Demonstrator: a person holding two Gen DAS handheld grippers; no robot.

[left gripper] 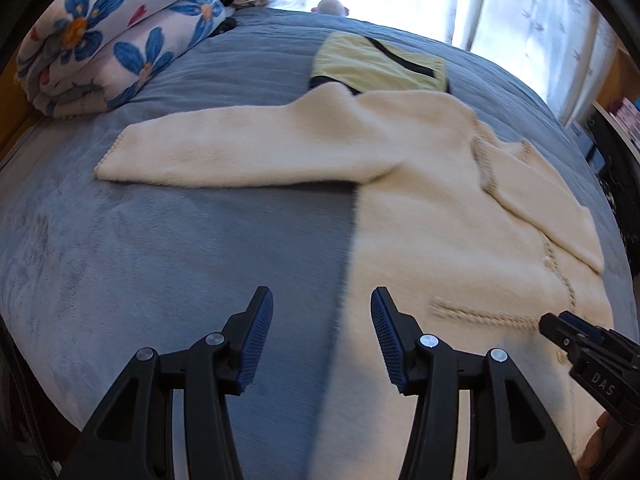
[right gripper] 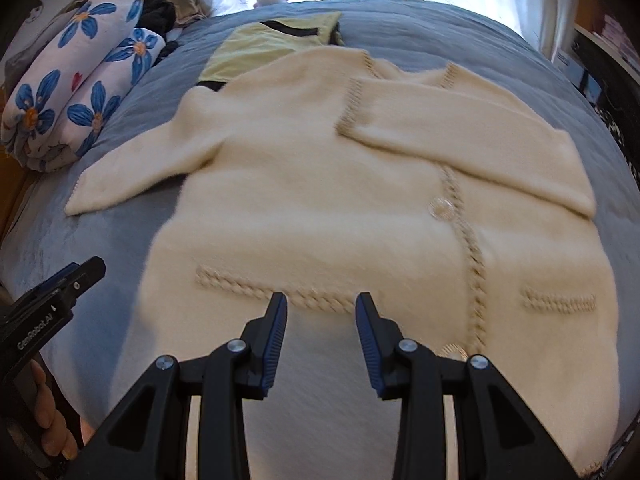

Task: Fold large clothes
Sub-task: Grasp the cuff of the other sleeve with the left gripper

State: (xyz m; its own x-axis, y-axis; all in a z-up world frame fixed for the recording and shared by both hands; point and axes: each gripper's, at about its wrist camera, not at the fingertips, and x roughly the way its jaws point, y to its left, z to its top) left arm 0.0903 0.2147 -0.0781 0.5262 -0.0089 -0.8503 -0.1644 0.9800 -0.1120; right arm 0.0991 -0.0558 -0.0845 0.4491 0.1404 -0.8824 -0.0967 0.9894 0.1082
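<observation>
Bedspread (right gripper: 60, 240) of blue-grey plush is seen filling both views from edge to edge. A cream cardigan (right gripper: 320, 200) is laid flat on it, occupying the centre and right of the right wrist view and the right half of the left wrist view. One sleeve (left gripper: 224, 156) is stretched out toward the left of the frame, flat on the blue cloth; the other sleeve (right gripper: 460, 136) is folded across the chest, at the upper right of the right wrist view. A braided trim line and a clear button (right gripper: 441, 209) are seen down the front. A rolled floral blanket (left gripper: 112, 40) is placed at the upper left of both frames. A yellow-green garment (left gripper: 380, 66) with black trim is partly covered by the cardigan's top edge, at upper centre. A small plush toy (left gripper: 331, 5) is seen by the bright window.

The left gripper (left gripper: 322, 338) is held at the bottom of its frame, jaws released and wide, over the cardigan's left edge. The right gripper (right gripper: 321, 338) is held above the hem, jaws likewise parted and gripping nothing.
</observation>
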